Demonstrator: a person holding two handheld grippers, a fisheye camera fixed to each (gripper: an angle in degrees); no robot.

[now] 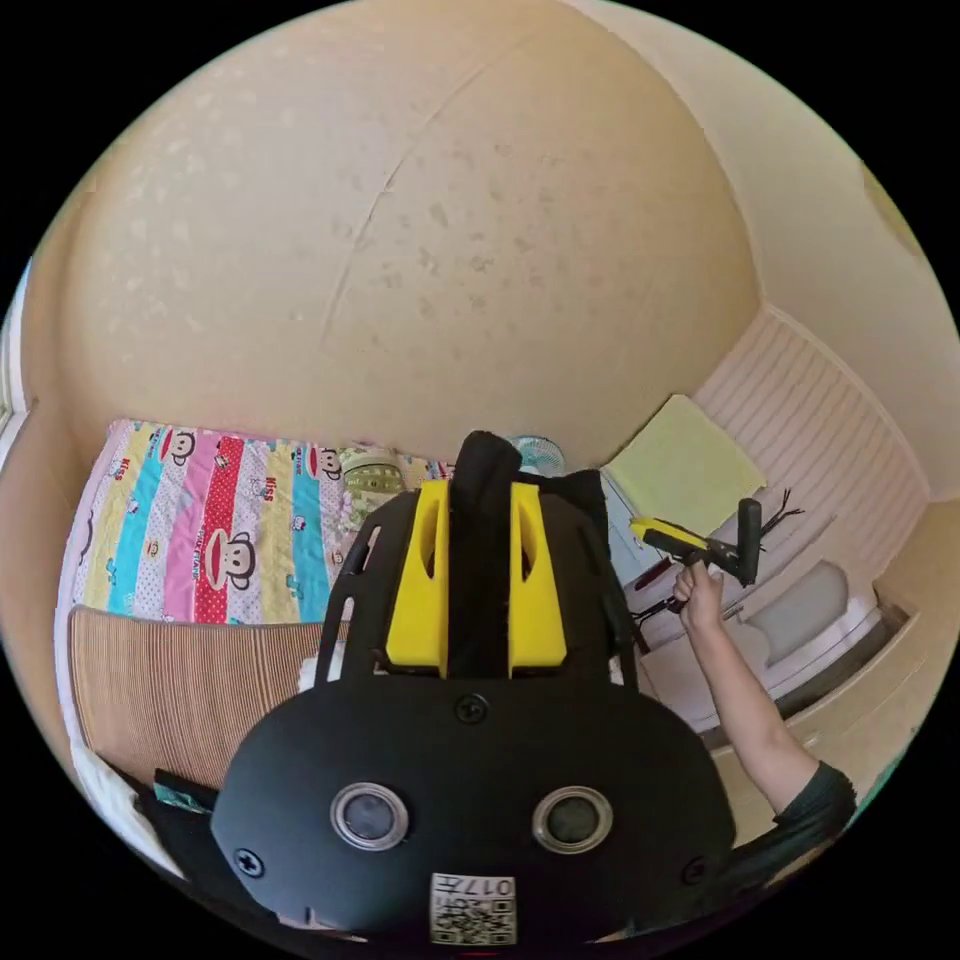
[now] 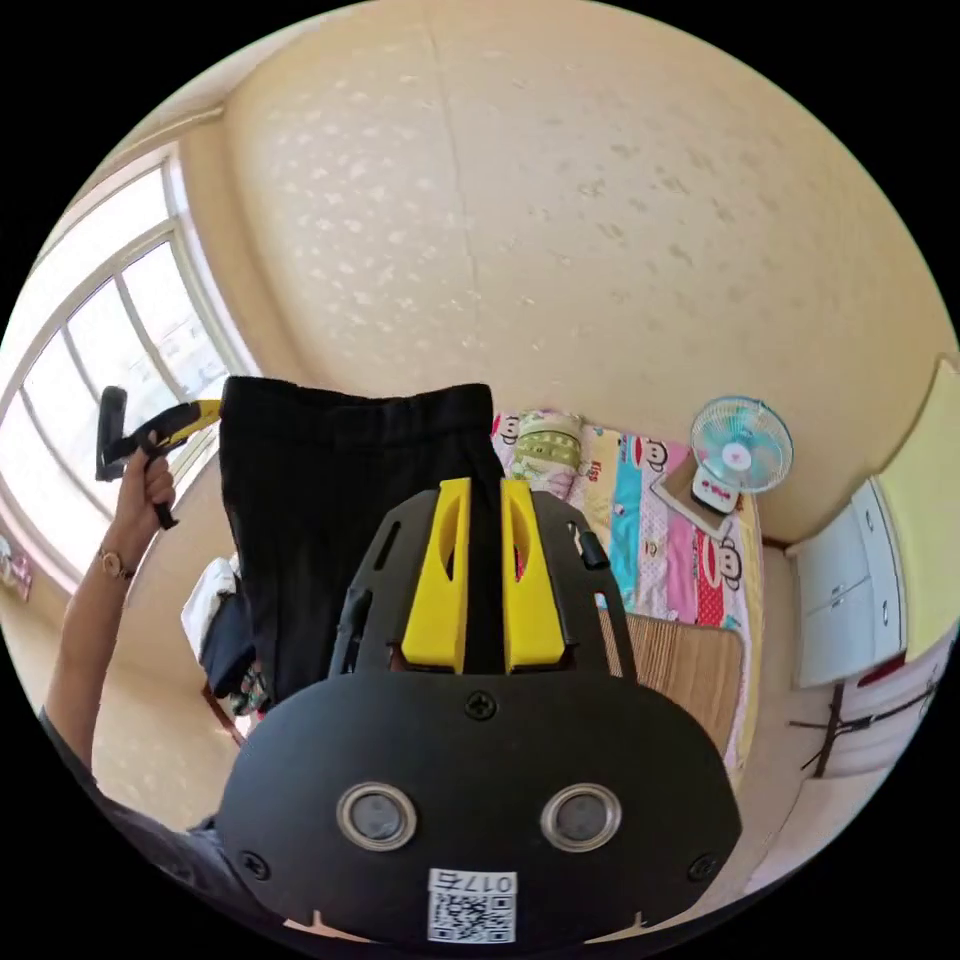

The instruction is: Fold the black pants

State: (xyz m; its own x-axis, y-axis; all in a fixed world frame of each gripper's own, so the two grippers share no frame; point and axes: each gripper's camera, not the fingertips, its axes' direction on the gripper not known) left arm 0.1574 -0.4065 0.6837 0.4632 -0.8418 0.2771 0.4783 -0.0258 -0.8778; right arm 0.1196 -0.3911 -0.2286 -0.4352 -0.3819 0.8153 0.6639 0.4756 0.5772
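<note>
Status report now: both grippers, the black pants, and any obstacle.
Left gripper shut on black pants, right gripper shut on them too. Pants held up in the air, hanging between both. Bed beneath; nothing in the way.

We saw both views bright with daylight, which came from the window (image 2: 95, 400), blown out to near white. The wall (image 2: 600, 220) beside it glowed warm and even, with soft, faint shadows. Fisheye distortion bowed straight lines hard toward the black rim, but the pictures stayed sharp.
</note>
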